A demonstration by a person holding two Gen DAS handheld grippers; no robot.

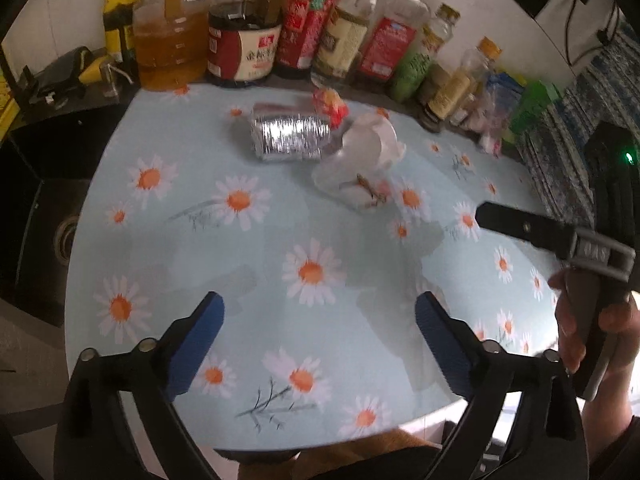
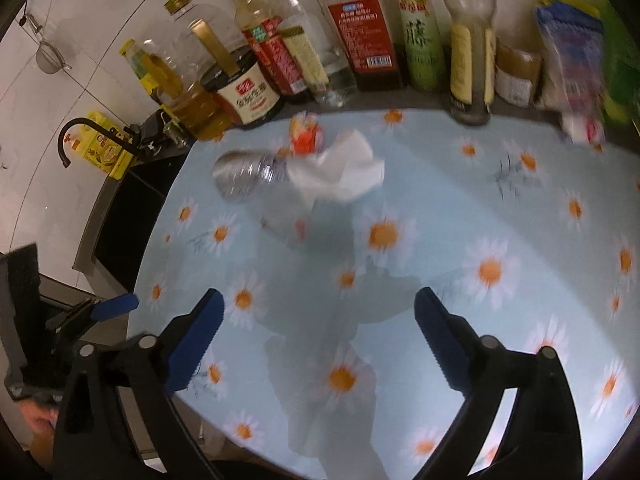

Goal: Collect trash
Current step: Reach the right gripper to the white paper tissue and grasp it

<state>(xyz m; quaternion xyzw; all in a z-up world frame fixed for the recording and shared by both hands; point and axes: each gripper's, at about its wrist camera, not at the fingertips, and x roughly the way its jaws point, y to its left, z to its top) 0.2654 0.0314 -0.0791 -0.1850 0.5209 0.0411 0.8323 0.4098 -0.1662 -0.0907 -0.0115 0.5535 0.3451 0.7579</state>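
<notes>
Both grippers, left (image 1: 320,312) and right (image 2: 318,312), wide apart, empty (blurred trash: crushed bottle (image 1: 290,136), tissue (image 2: 340,172))

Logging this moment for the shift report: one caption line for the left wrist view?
Open left tool above daisy tablecloth, facing crushed bottle, tissue and red wrapper.

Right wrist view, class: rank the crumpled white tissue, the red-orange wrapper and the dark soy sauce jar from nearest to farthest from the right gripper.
From the right gripper:
1. Crumpled white tissue, mid-table, ahead.
2. Red-orange wrapper, just behind the tissue, slightly left.
3. Dark soy sauce jar, at the table's back edge, left.
</notes>
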